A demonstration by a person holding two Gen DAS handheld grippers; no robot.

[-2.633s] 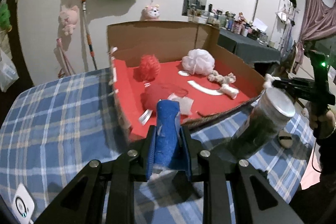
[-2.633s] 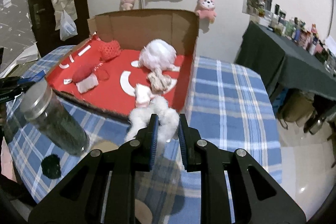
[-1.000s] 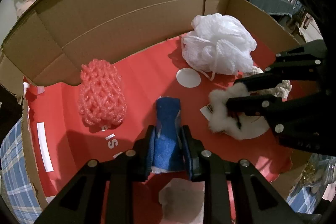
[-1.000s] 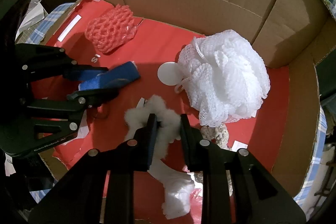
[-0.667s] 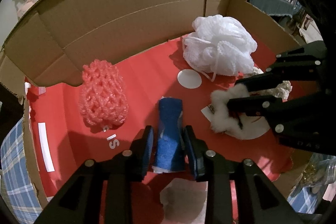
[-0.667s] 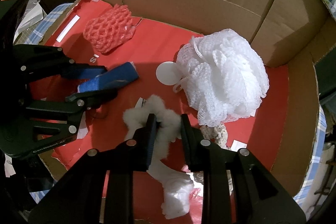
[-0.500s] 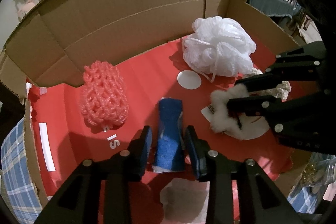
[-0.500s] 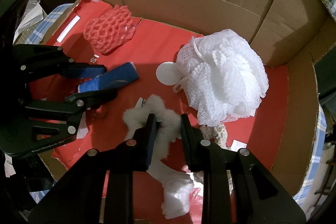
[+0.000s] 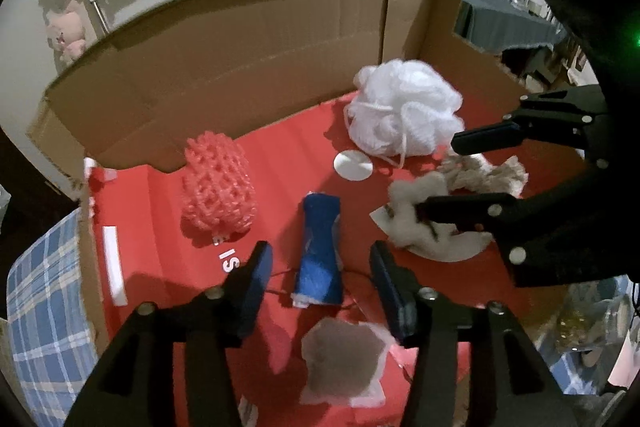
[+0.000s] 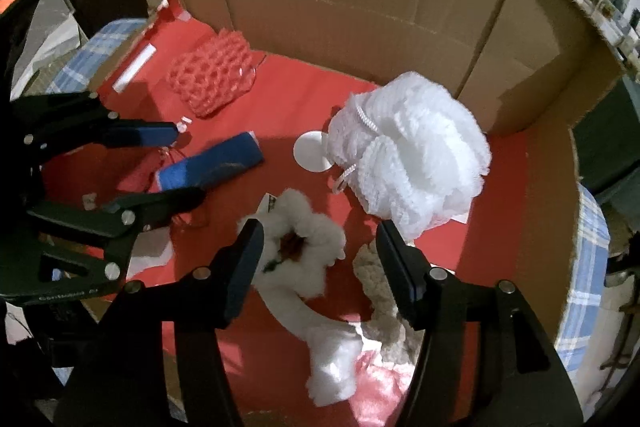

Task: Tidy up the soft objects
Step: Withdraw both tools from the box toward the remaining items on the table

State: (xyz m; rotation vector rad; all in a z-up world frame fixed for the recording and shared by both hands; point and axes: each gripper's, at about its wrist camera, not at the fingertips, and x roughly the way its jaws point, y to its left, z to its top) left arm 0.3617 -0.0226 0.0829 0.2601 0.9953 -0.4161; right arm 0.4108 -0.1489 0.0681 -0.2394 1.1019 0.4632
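A blue rolled cloth lies on the red floor of the cardboard box; it also shows in the right wrist view. My left gripper is open, its jaws either side of the roll's near end without touching it. A fluffy white cotton tuft lies on the box floor; it also shows in the left wrist view. My right gripper is open around the tuft and holds nothing.
A white mesh bath pouf, a pink net sponge, a knotted cream rope toy and a grey-white pad lie in the box. The box stands on a blue plaid cloth.
Both grippers have opened wide. The blue roll and the cotton tuft were let go and now rest on the box floor. Both grippers have drawn back and up a little.
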